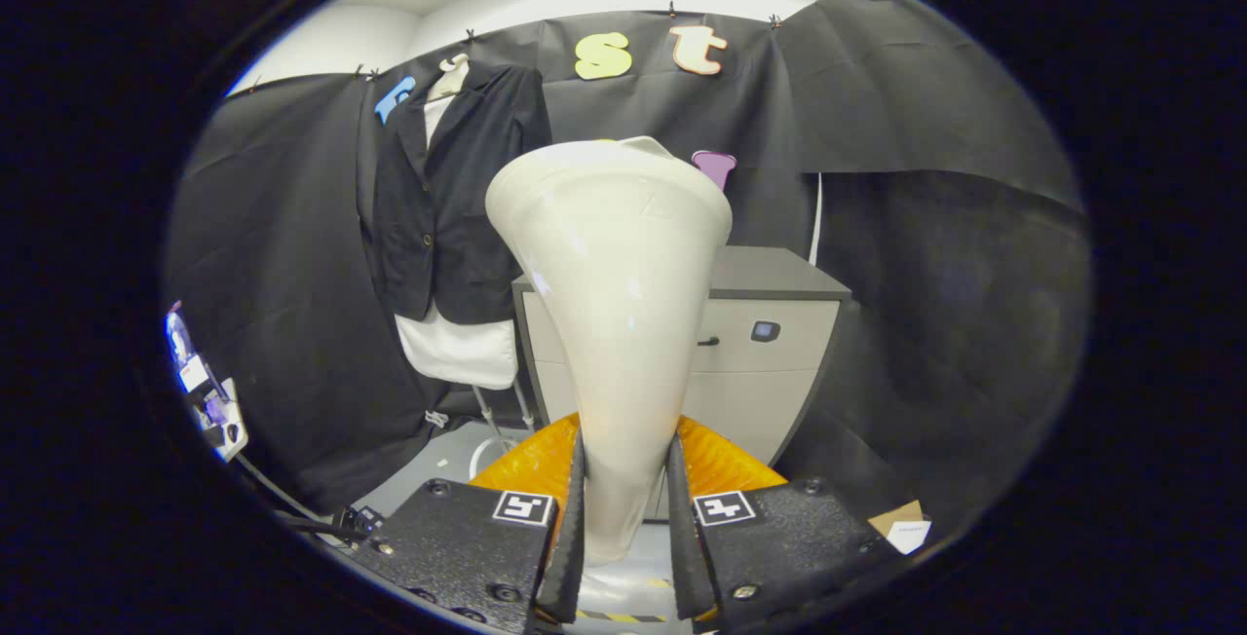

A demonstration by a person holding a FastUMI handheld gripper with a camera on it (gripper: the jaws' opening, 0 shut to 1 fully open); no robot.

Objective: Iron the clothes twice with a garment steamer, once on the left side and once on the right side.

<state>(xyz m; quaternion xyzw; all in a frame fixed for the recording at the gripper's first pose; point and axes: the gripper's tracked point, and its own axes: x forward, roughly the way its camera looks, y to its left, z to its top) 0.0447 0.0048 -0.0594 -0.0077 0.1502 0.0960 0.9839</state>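
A cream-white garment steamer stands upright between my fingers, its wide head flaring up and away from me. My gripper is shut on the steamer's narrow handle, one finger pressing on each side. Beyond it and to the left, a black jacket hangs on a white mannequin torso against the booth wall. The jacket is well ahead of the steamer head and apart from it. The steamer hides part of the jacket's right edge.
A grey drawer cabinet stands right behind the steamer, beside the mannequin's thin metal stand. Cables and a small device lie low at the far left. A paper card lies on the floor at the right.
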